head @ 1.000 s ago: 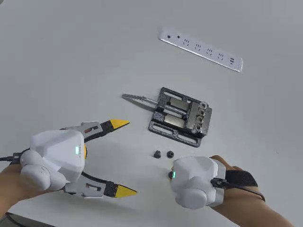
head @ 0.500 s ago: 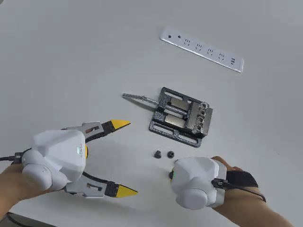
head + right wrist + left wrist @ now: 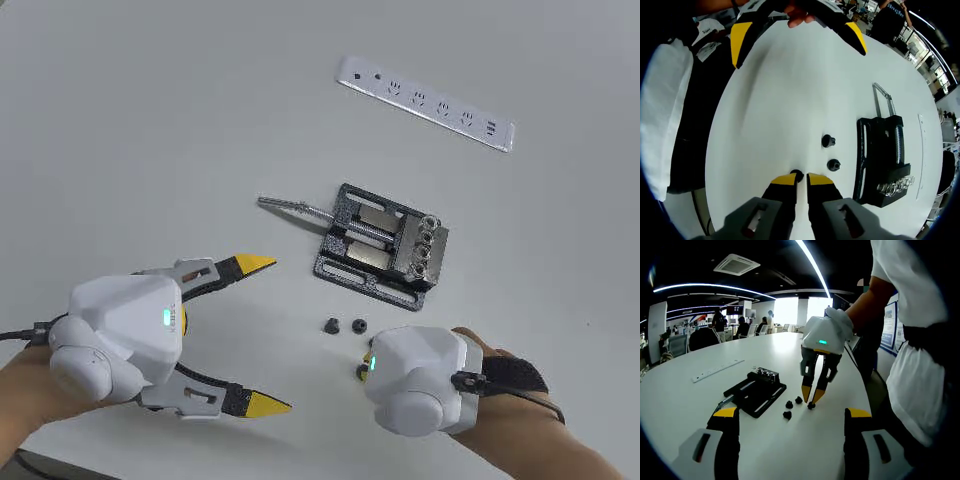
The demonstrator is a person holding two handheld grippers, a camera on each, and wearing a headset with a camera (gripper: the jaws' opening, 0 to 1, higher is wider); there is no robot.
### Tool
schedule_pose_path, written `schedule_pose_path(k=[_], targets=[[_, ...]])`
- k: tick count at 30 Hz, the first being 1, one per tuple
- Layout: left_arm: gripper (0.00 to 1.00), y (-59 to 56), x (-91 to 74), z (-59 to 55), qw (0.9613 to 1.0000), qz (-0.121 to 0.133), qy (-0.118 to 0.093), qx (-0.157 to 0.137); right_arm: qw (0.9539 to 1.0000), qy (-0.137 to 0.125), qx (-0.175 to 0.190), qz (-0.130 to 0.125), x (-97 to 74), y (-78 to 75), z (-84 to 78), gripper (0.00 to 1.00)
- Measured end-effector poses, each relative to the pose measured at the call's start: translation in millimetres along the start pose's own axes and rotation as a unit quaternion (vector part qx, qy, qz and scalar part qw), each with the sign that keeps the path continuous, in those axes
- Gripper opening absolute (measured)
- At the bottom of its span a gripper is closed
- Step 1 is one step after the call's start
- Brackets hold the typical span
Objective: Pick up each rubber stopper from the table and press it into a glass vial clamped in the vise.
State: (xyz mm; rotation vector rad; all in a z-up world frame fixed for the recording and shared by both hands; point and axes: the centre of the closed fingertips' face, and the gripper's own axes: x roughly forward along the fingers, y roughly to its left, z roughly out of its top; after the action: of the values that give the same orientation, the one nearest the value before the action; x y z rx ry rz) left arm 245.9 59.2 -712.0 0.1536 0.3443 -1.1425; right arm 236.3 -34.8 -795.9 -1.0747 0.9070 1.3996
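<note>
Two loose black rubber stoppers [image 3: 332, 325] [image 3: 359, 325] lie on the white table in front of the black vise [image 3: 350, 268]. A row of glass vials [image 3: 425, 245] is clamped in the vise's right end. My right gripper [image 3: 364, 370] points down at the table, its jaws shut on a third stopper [image 3: 796, 175] that rests on the surface. That stopper [image 3: 811, 405] shows at the yellow fingertips in the left gripper view. My left gripper [image 3: 262, 334] hovers wide open at the left, holding nothing, well apart from the stoppers.
A white power strip [image 3: 425, 103] lies at the back of the table. The vise's metal handle [image 3: 290, 208] sticks out to its left. The person's body stands close to the table edge in the left gripper view.
The right gripper has drifted slightly right and toward the person. The left gripper, the vise and the loose stoppers have stayed put.
</note>
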Motion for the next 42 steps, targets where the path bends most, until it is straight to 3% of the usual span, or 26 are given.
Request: schedule_pose_path(k=[25,42], targets=[[0.84,-0.6,3.5,0.4,1.0000,-0.003,0.002,0.001,1.0000,0.002,-0.003,0.006,-0.1,1.9,-0.9,0.11],[0.84,-1.8,2.6,0.1,1.0000,-0.002,0.004,-0.004,0.9996,0.011,-0.025,0.009,3.9,4.9,-1.4,0.13]])
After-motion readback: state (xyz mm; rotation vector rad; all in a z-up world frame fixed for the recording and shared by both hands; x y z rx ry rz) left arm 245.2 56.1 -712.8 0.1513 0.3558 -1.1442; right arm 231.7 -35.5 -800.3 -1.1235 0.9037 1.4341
